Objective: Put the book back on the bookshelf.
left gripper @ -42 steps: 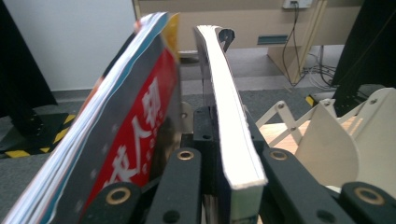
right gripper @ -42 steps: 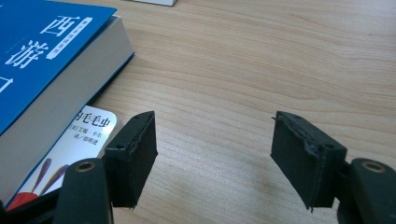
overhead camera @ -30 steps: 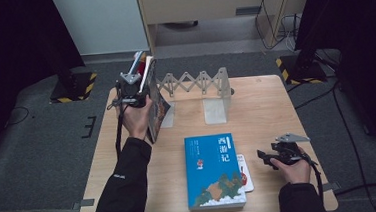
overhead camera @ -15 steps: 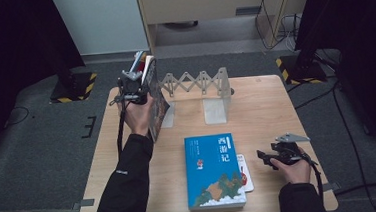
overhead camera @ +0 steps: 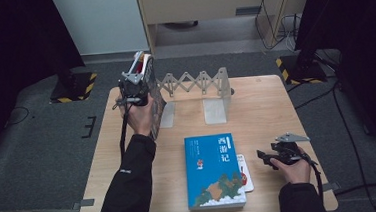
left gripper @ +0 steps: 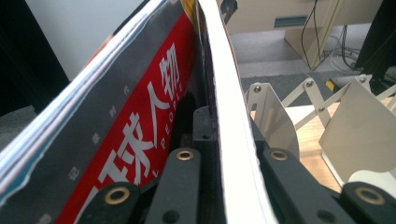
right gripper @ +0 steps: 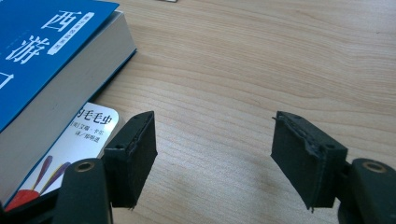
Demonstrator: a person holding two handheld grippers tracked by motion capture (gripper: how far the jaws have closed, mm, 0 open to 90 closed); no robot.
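Observation:
My left gripper [overhead camera: 134, 89] is raised at the table's back left, shut on a white-covered book [left gripper: 229, 112] held upright on edge. A grey and red magazine [left gripper: 140, 126] stands against that book's left side. In the high view the pair [overhead camera: 150, 88] stands at the left end of a white expanding book rack [overhead camera: 194, 83], whose plates [left gripper: 271, 112] lie just to its right. My right gripper [overhead camera: 262, 157] rests low at the front right, open and with nothing in it [right gripper: 215, 154]. A thick blue book [overhead camera: 214, 169] lies flat to its left on a thin white booklet [right gripper: 79, 135].
The wooden table [overhead camera: 266, 110] has bare surface between the rack and the blue book [right gripper: 37, 51] and along its right side. Black and yellow stand bases [overhead camera: 301, 70] sit on the grey floor behind the table's corners. A desk and cables stand further back.

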